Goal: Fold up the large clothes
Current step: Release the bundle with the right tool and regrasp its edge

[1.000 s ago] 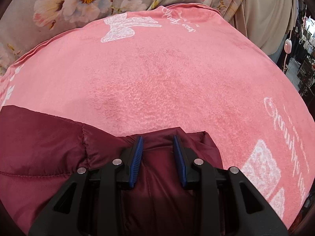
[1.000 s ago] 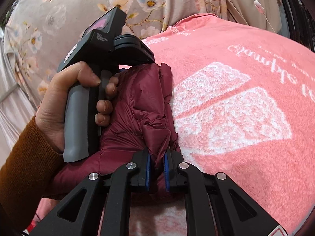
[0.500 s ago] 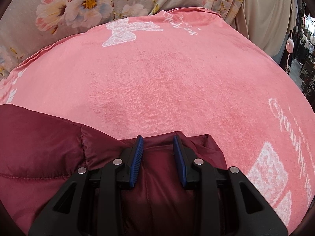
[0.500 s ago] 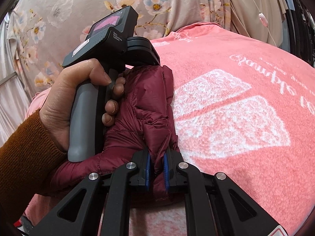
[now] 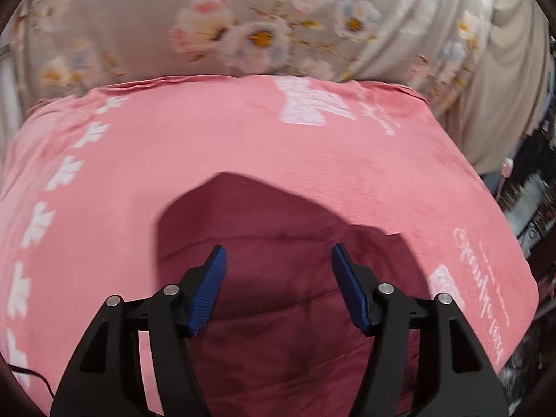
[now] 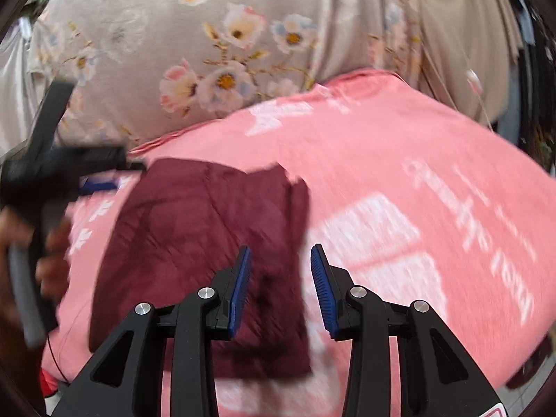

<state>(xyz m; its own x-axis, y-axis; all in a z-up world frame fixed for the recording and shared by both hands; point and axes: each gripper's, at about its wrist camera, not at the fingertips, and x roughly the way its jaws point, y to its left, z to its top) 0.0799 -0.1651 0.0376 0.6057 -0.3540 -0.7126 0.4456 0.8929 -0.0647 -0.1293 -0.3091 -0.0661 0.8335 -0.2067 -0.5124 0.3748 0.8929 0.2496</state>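
The maroon quilted jacket (image 6: pixel 194 250) lies folded on the pink blanket (image 5: pixel 243 146), toward its near edge. The left gripper (image 5: pixel 278 267) hangs over the jacket with jaws spread wide, holding nothing; the right gripper (image 6: pixel 279 271) is likewise open and empty above the jacket's right edge. White cursive lettering (image 5: pixel 483 278) runs along the blanket's right edge, too blurred to read. Floral fabric (image 6: pixel 208 45) hangs behind

one maroon jacket (image 6: pixel 194 243), one pink blanket (image 5: pixel 243 139), one floral curtain (image 5: pixel 139 27), two claws: left claw (image 5: pixel 278 278) and right claw (image 6: pixel 279 278), both spread apart.
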